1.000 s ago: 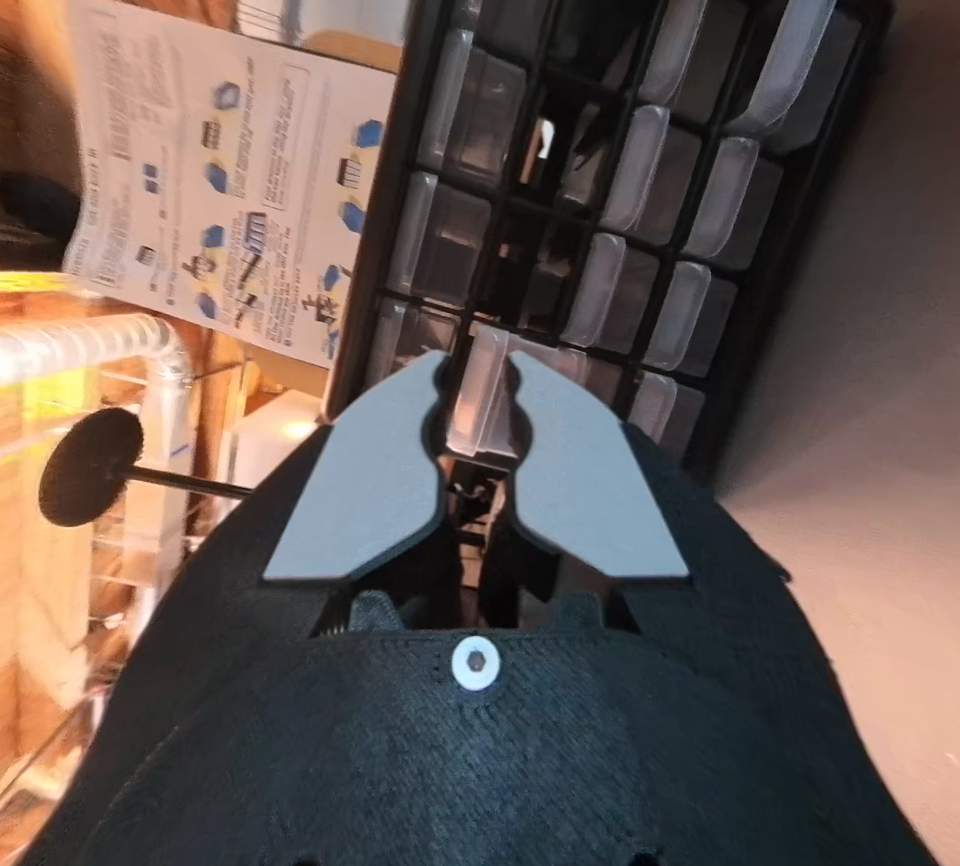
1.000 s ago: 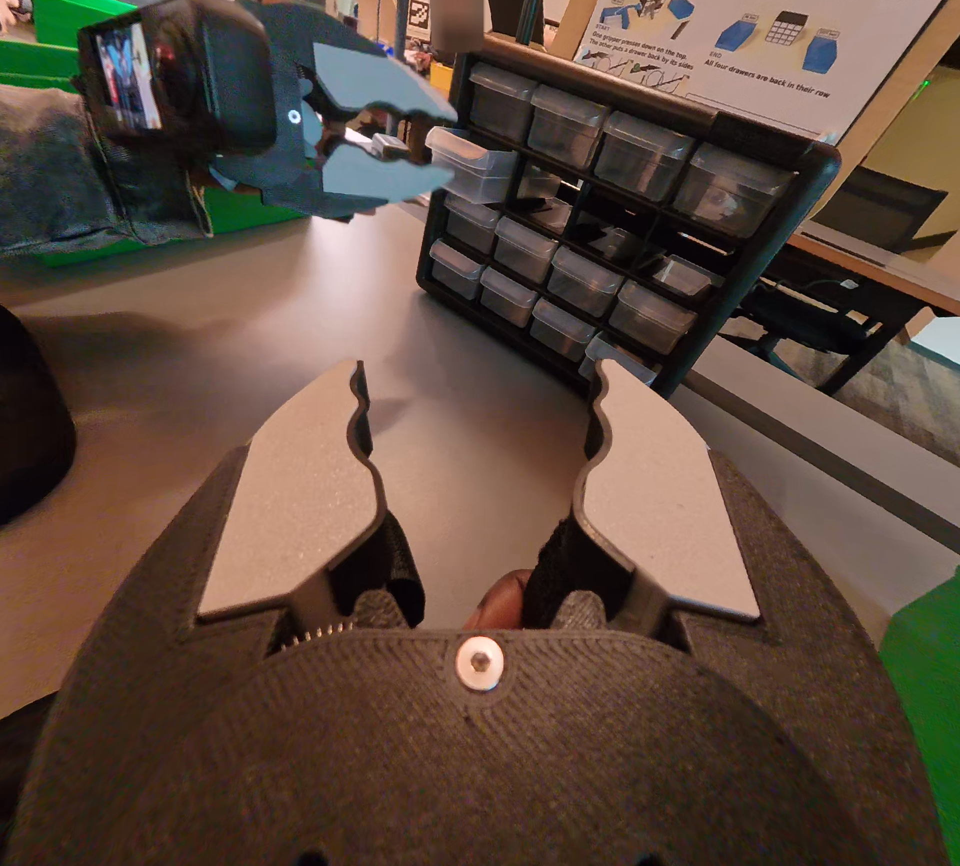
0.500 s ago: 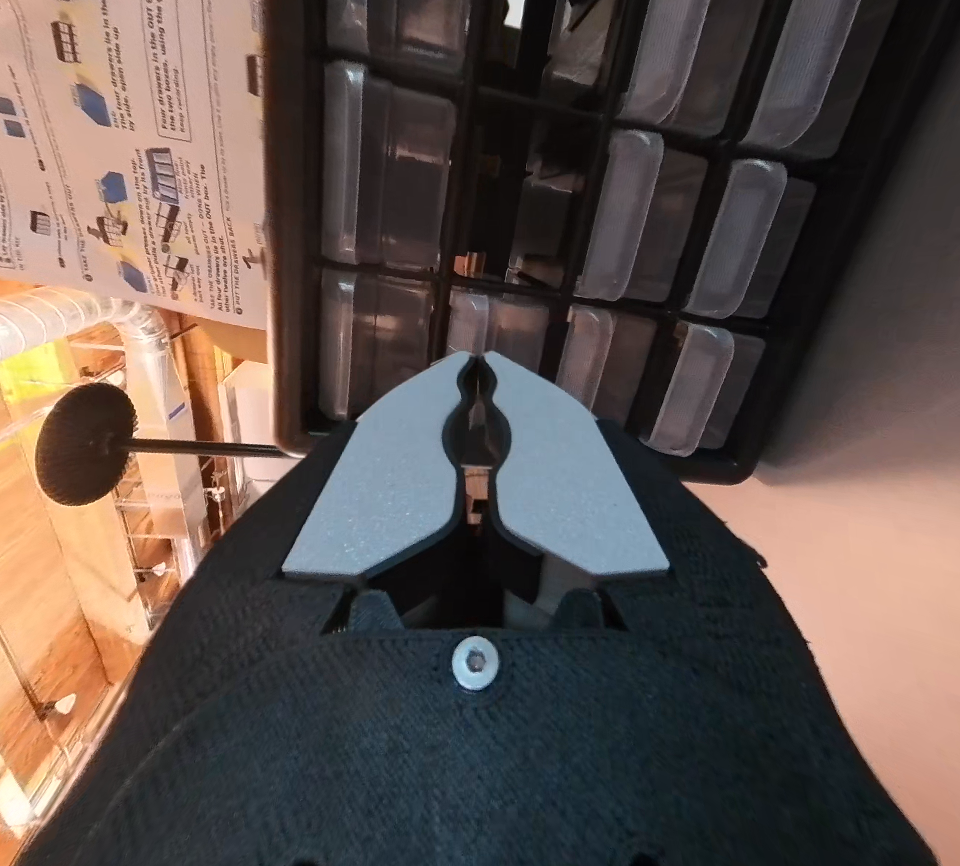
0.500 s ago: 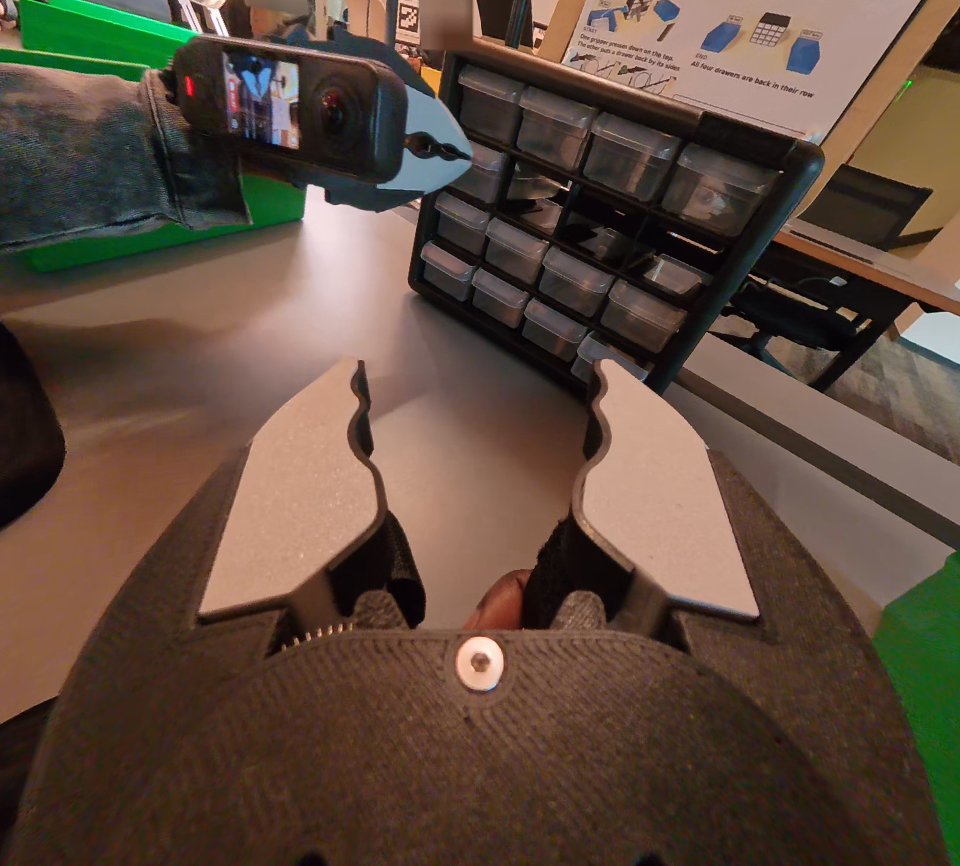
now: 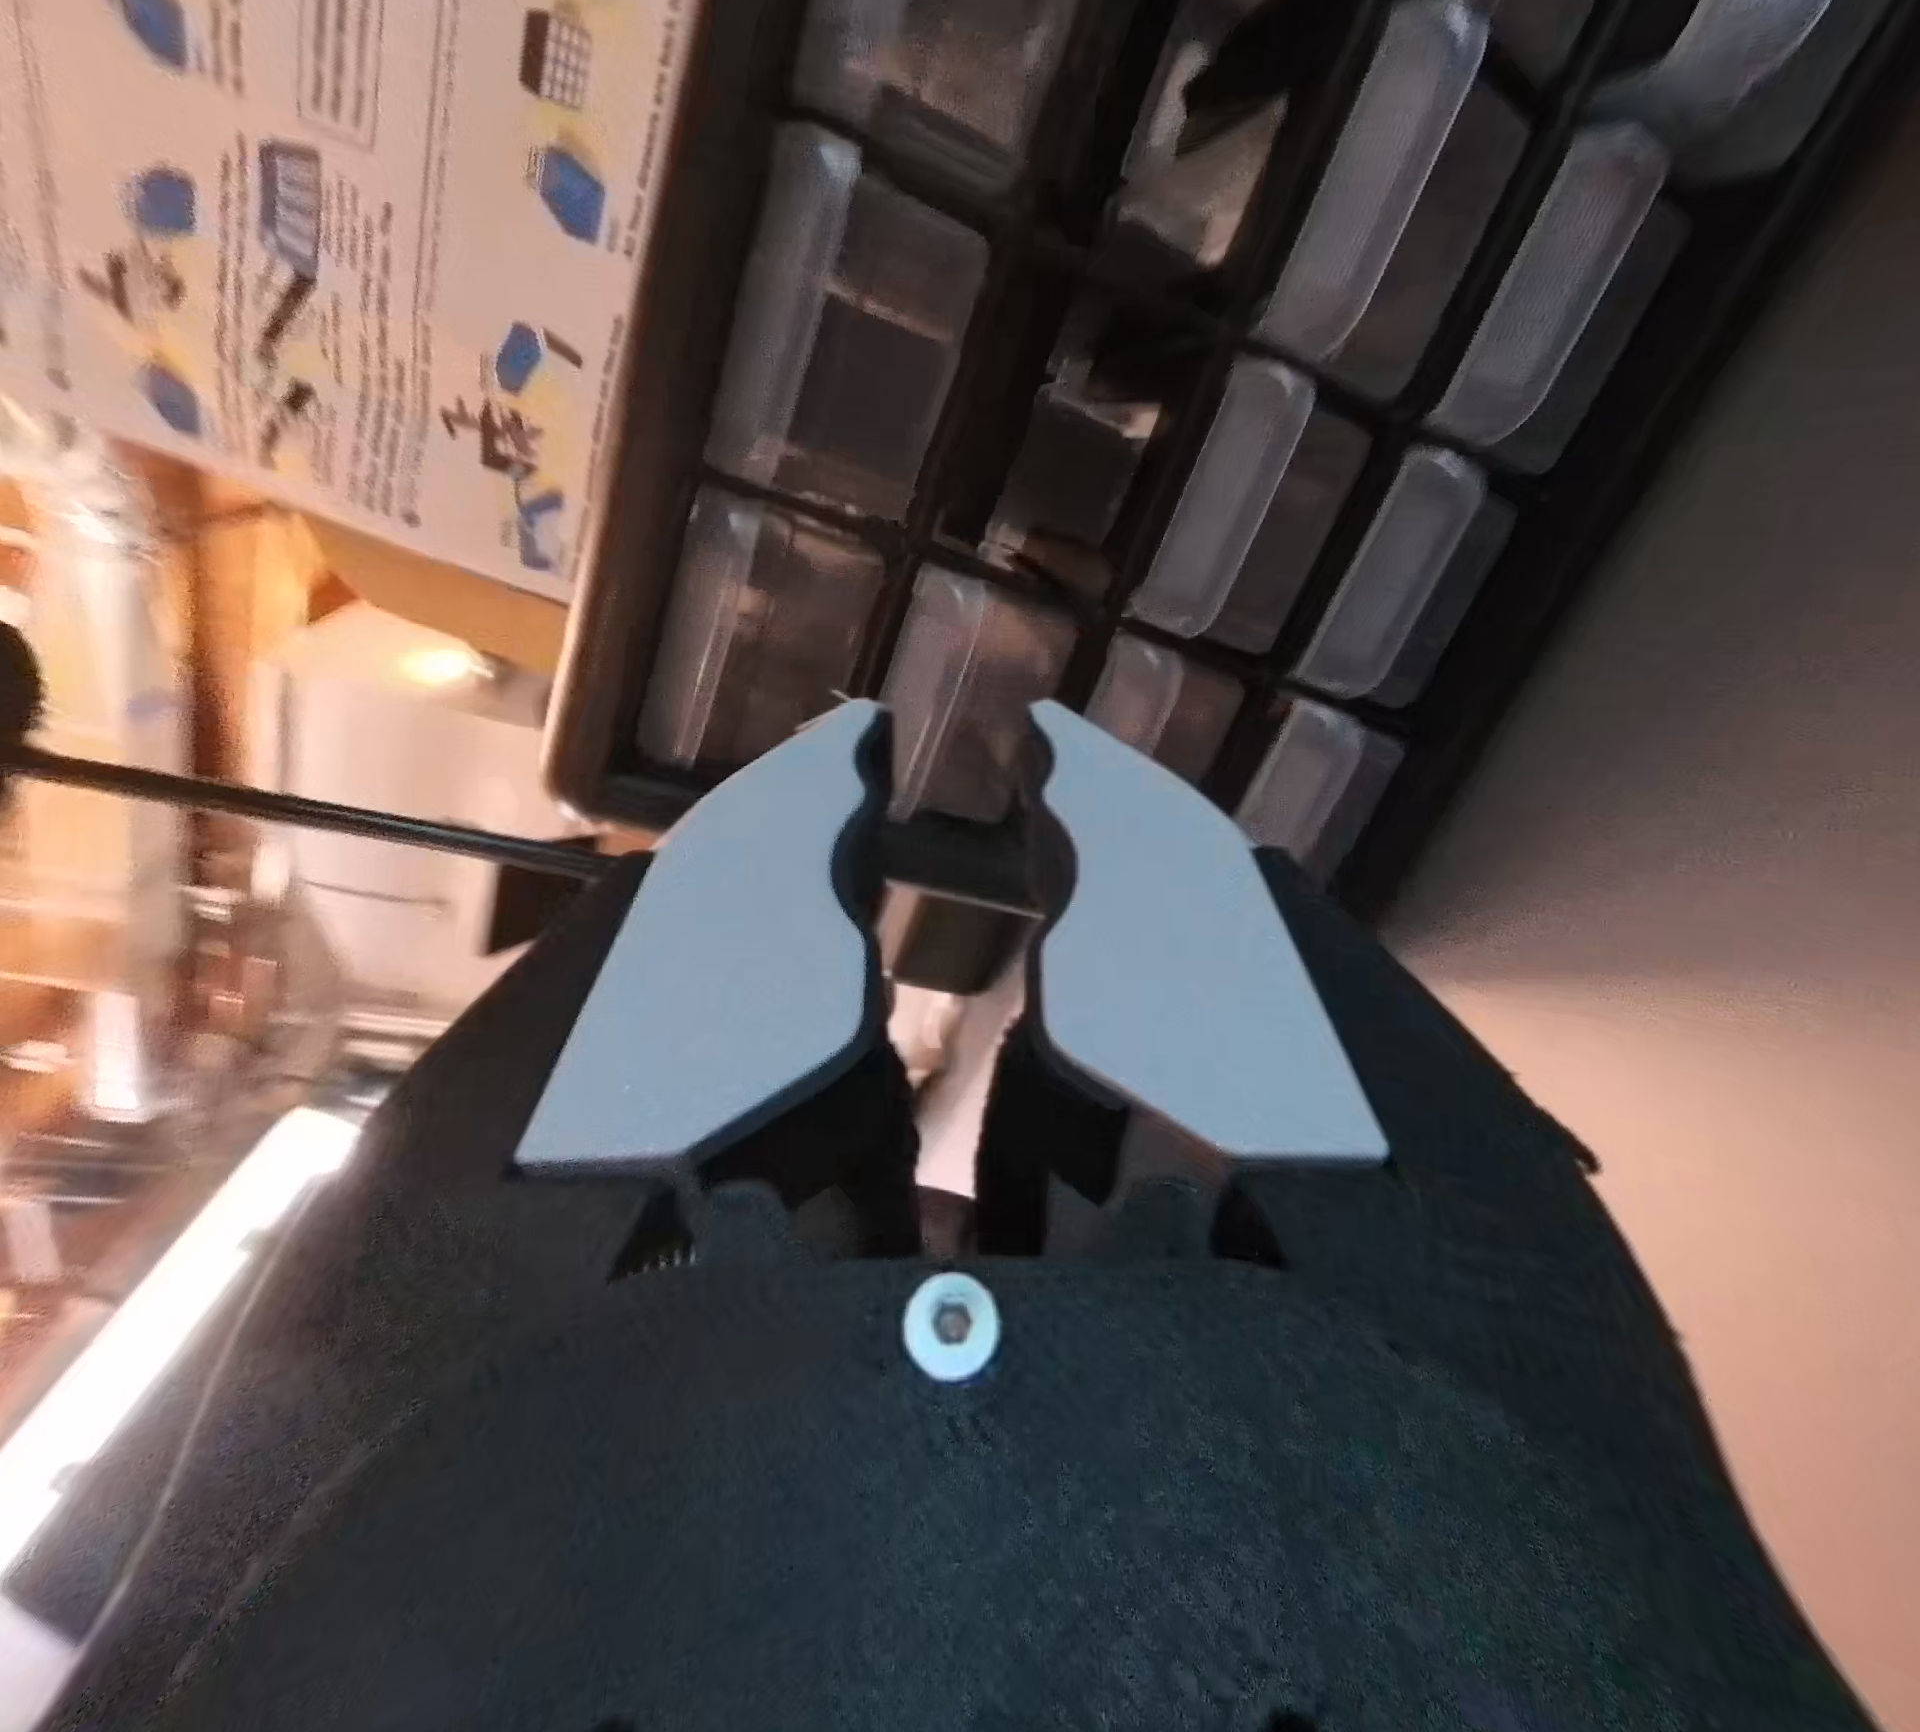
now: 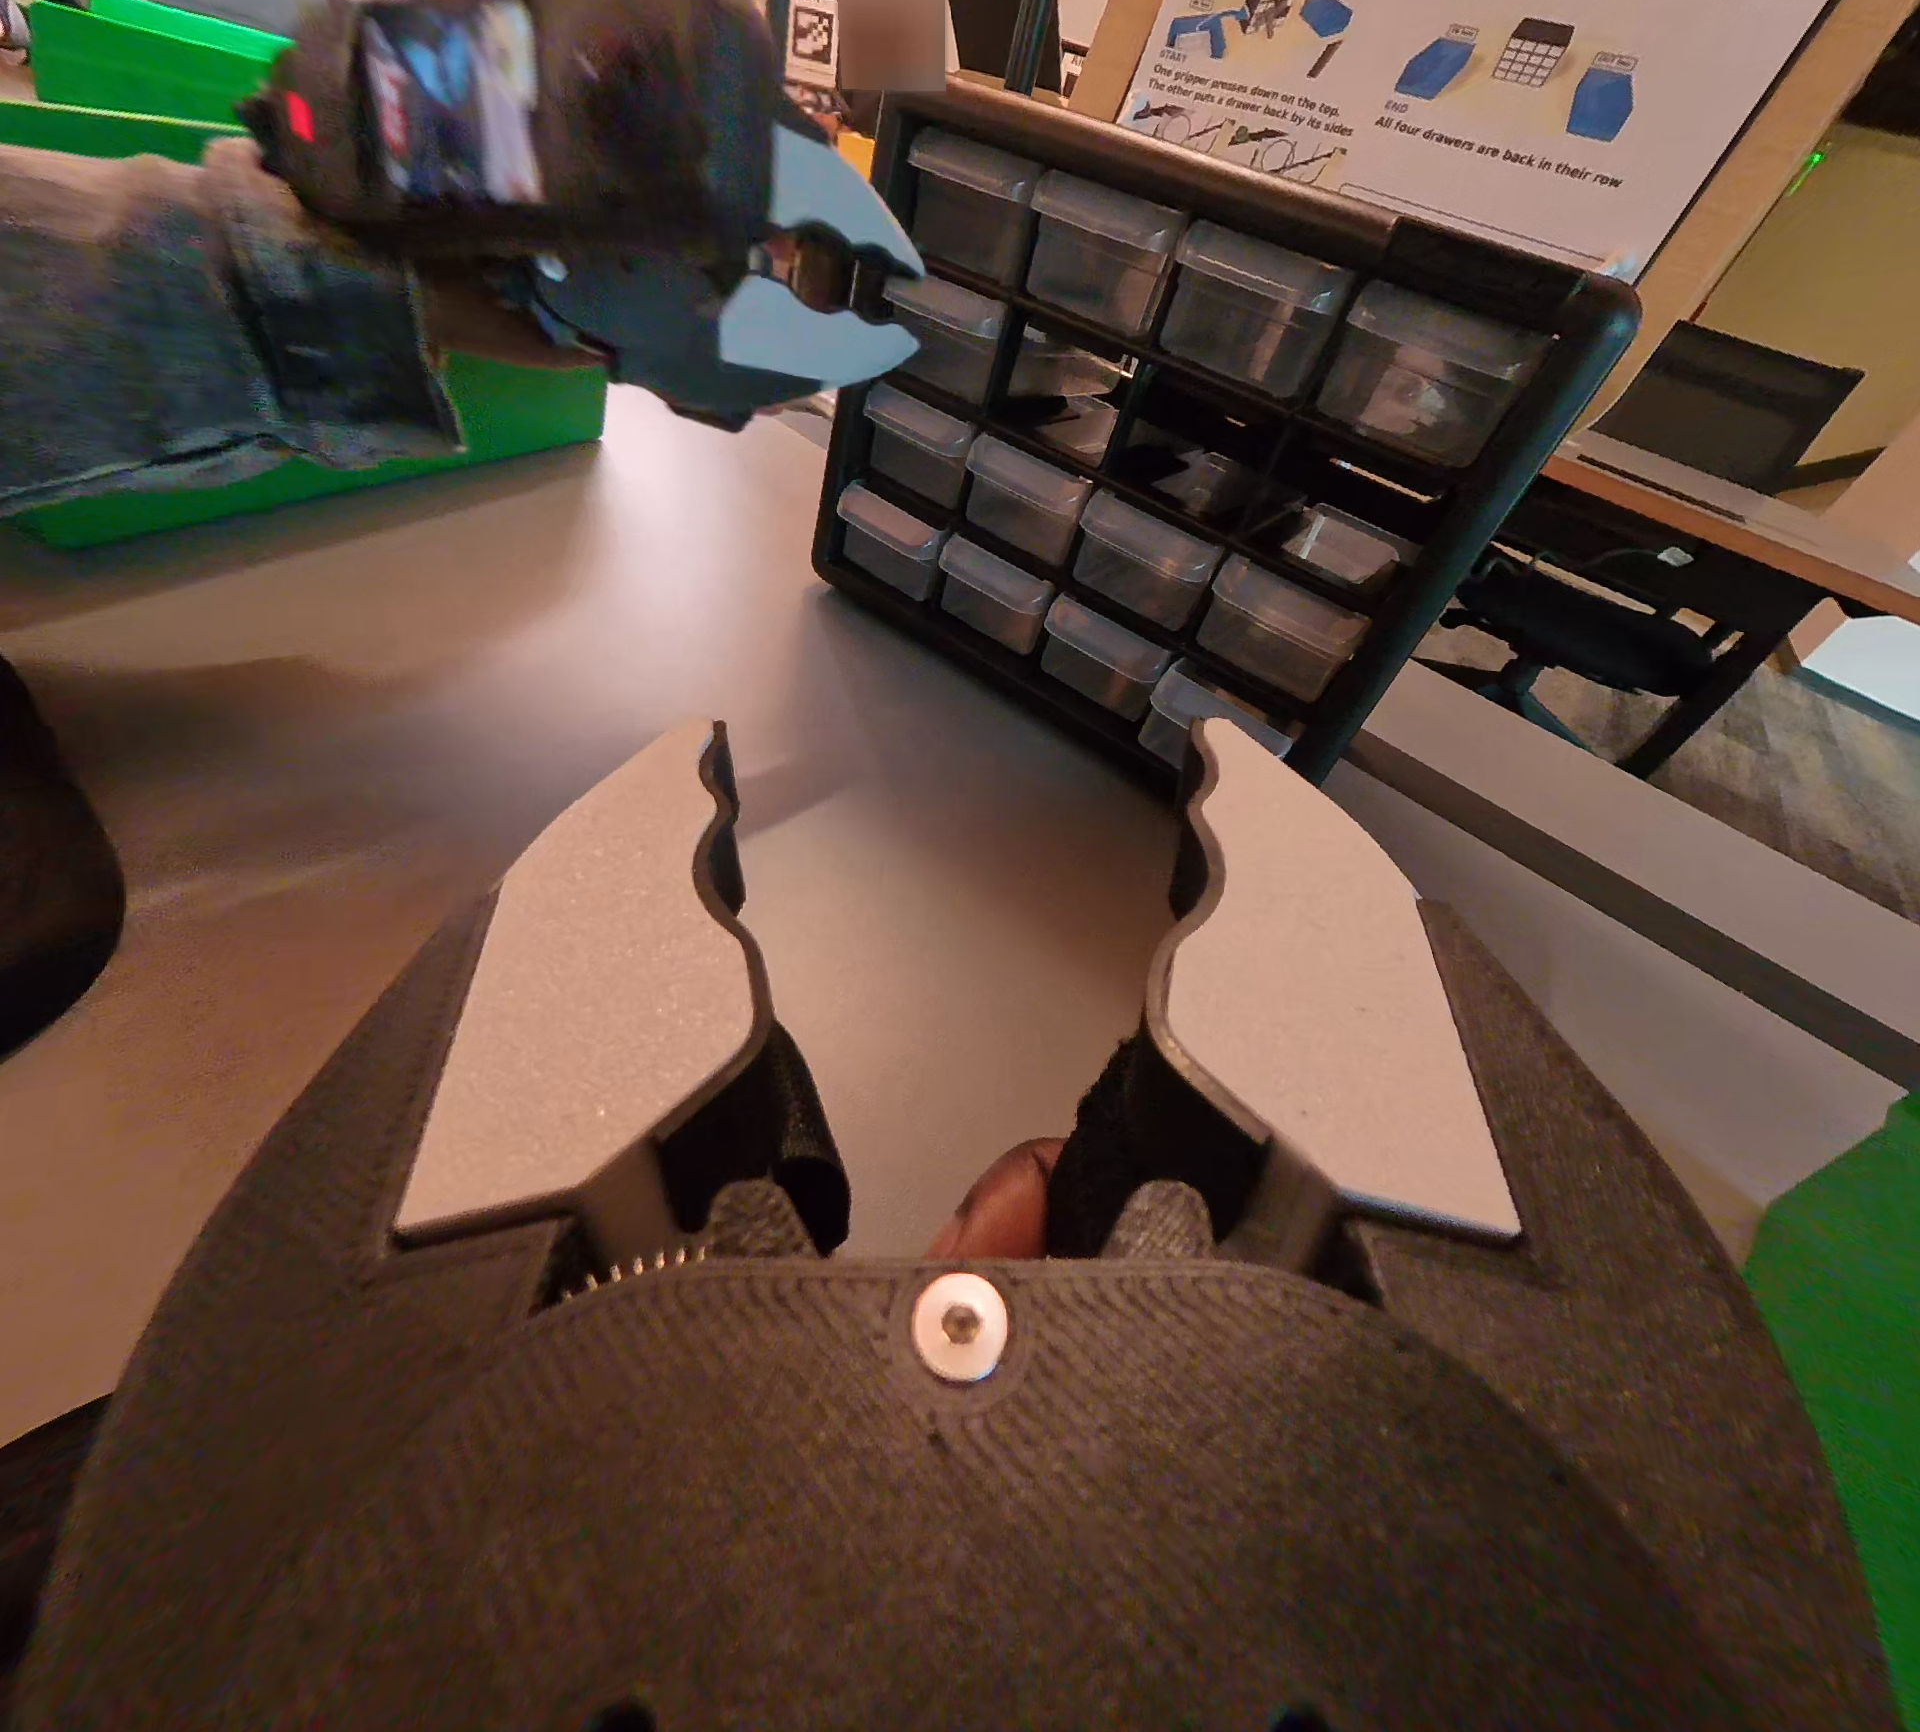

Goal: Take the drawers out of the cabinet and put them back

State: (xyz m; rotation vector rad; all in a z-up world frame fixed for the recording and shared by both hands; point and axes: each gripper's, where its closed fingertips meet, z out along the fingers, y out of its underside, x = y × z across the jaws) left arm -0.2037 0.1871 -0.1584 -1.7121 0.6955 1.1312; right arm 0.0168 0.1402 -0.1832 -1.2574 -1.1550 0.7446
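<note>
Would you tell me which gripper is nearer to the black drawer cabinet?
Left. The left gripper is at the cabinet's front; the right gripper hangs back over the table.

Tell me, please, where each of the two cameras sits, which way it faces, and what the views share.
Left wrist view: on the left gripper, rolled sideways, close against the cabinet; its fingers bracket a clear drawer.
Right wrist view: on the right gripper, low over the grey table, facing the cabinet; open fingers and a fingertip show.
Shared: the cabinet, the drawer, the poster and the left gripper.
</note>
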